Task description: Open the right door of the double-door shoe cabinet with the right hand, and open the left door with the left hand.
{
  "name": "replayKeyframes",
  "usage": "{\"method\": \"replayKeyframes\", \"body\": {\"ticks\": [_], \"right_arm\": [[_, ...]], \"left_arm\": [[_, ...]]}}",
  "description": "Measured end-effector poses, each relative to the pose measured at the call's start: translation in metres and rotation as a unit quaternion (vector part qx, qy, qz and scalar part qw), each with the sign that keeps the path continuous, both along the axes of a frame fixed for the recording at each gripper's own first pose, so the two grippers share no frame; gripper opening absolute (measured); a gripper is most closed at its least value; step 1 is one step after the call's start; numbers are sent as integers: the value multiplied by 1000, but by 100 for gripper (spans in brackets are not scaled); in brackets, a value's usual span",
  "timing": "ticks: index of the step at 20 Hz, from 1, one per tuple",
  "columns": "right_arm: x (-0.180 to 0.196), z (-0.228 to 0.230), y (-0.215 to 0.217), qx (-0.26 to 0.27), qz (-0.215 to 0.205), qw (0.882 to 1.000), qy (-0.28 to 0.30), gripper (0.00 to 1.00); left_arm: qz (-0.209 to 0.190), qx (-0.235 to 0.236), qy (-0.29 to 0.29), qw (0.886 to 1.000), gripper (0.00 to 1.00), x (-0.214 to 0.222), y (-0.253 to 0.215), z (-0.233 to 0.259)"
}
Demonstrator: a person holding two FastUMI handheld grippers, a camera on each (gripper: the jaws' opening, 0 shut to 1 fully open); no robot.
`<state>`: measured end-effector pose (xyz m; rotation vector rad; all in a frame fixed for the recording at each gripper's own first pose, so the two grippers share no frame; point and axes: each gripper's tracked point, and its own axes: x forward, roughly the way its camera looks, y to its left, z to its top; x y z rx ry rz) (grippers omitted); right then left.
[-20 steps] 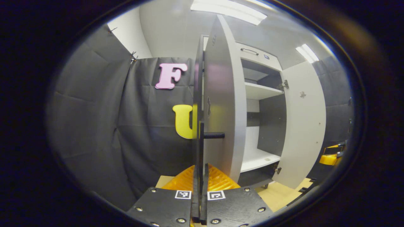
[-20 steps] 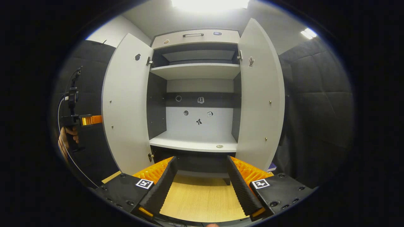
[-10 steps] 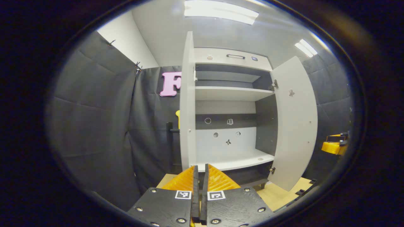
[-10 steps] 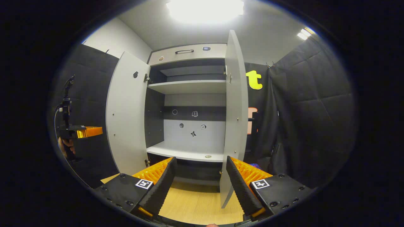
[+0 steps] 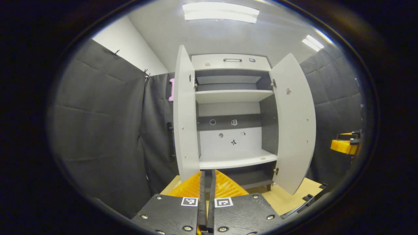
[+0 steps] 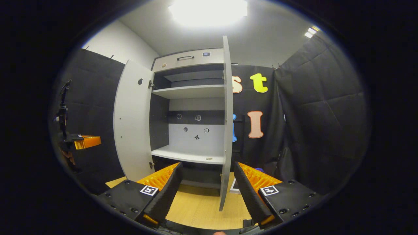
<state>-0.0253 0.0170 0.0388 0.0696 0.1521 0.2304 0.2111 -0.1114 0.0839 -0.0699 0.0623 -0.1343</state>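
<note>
Left gripper (image 5: 205,192) off left door (image 5: 185,120), fingers together, backed away; right gripper (image 6: 207,189) apart; right door (image 6: 227,124) wide. Task looks done.

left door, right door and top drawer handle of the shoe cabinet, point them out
left door (image 5: 185,130), left gripper view, inner face at mid height
right door (image 5: 295,130), left gripper view, inner face
top drawer handle (image 5: 232,60), left gripper view, middle of the bar

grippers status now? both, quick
Left gripper: shut, holding nothing, clear of the left door.
Right gripper: open, holding nothing, right door stands edge-on beyond its fingers.
</note>
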Motion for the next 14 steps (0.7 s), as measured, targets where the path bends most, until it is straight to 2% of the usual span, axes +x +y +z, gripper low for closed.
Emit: {"method": "replayKeyframes", "body": {"ticks": [1,6,7,10,11,14], "right_arm": [[-2,0,-2,1,-5,1000,0,97],[-9,0,2,-2,-28,1000,-1,98],[-10,1,1,-5,-37,999,-2,97],[-13,3,11,1,-43,999,-3,97],[-14,3,14,-1,-44,999,-1,97],[-13,3,20,-7,-49,999,-2,98]], "left_arm": [[3,2,0,1000,4,-1,1,-1],[9,2,4,1000,3,-5,6,-5],[11,4,3,1000,0,-6,9,-5],[7,11,8,1000,9,-7,13,-9],[8,16,10,1000,17,-7,14,-10],[3,15,12,1000,24,-6,16,-11]]}}
